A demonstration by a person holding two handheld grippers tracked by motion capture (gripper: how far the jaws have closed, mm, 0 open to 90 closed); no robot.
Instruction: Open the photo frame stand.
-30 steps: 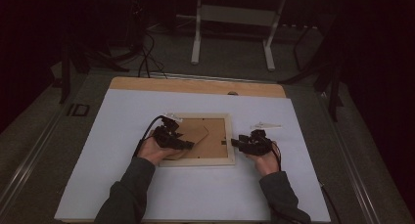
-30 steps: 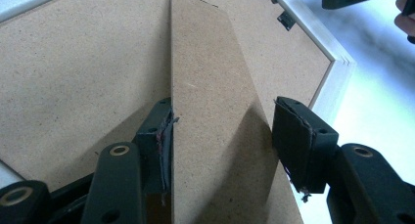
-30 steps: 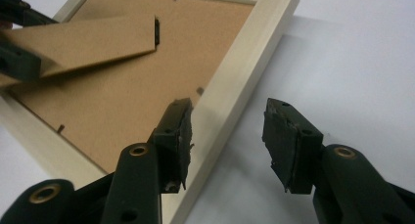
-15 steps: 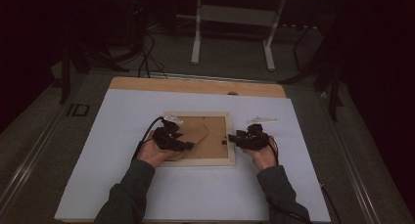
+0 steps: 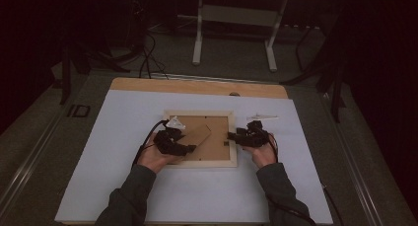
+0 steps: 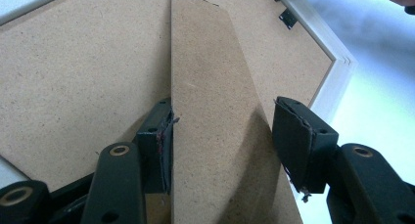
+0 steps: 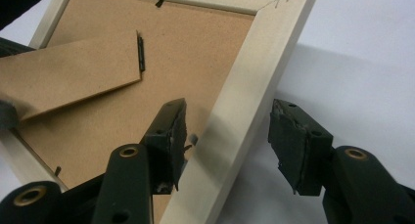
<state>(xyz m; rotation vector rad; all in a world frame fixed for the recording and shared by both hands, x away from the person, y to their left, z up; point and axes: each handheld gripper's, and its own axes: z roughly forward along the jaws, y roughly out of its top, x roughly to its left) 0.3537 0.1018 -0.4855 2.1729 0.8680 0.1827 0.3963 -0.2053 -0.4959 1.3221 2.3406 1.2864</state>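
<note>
pale wooden picture frame (image 5: 199,163) lies face down near the middle of the white table mat (image 5: 113,137), brown fibreboard backing (image 7: 195,53) up. the brown fibreboard easel stand (image 6: 210,111) hinged to that backing is lifted off it at an angle.

left gripper (image 6: 220,136) reaches in from the frame's left side. jaws stand wide with the stand between them: the left pad is against the stand's edge, the right pad is clear of it, so no clamp. likely placed to prop or steady the stand while the other hand works.

right gripper (image 7: 225,136) straddles the frame's right rail, one jaw over the backing, the other outside over the mat. jaws have just been opening and now sit wide, rail between them with a gap on the outer side; inner pad is close to the rail, contact unclear. small black turn clips (image 7: 142,53) sit on the backing; judgement: the work concerns the back of the frame, the right gripper letting go of the rail.
</note>
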